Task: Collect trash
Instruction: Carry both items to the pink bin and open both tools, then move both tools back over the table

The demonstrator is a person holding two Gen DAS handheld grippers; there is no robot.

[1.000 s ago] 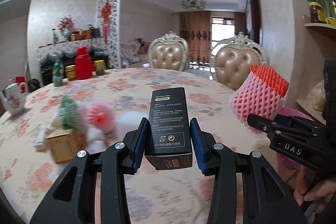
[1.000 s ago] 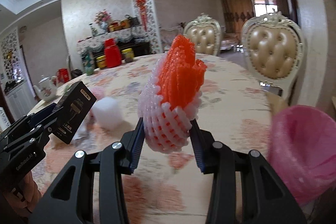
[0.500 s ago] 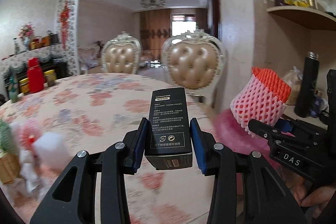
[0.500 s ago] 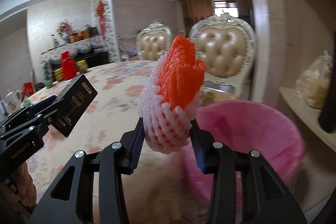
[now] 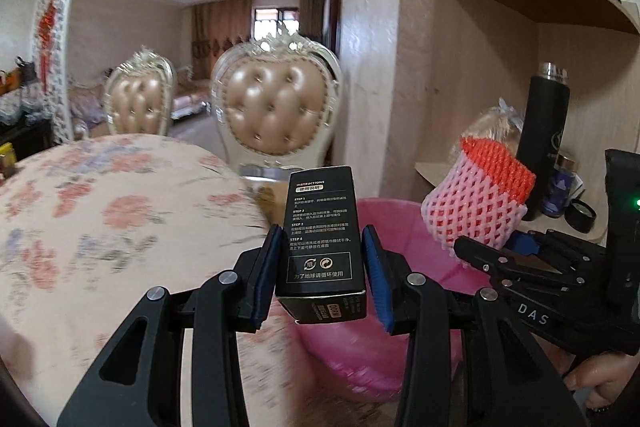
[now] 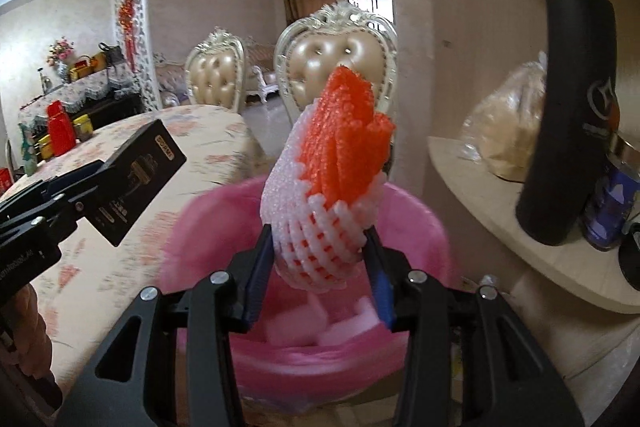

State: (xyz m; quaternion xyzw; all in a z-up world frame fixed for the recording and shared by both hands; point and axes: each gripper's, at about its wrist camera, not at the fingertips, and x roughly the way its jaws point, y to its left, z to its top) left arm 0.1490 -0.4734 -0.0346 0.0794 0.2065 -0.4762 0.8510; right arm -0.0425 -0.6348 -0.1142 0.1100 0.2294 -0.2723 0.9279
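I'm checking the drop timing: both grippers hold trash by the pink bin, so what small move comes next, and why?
Probably open the right gripper: its foam fruit net hangs above the pink bin's mouth, so it should fall in. The left gripper's black box sits nearer the rim.

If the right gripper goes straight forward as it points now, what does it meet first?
Probably the pink bin: the right gripper, shut on the foam fruit net, points down into its opening. Depth is unclear.
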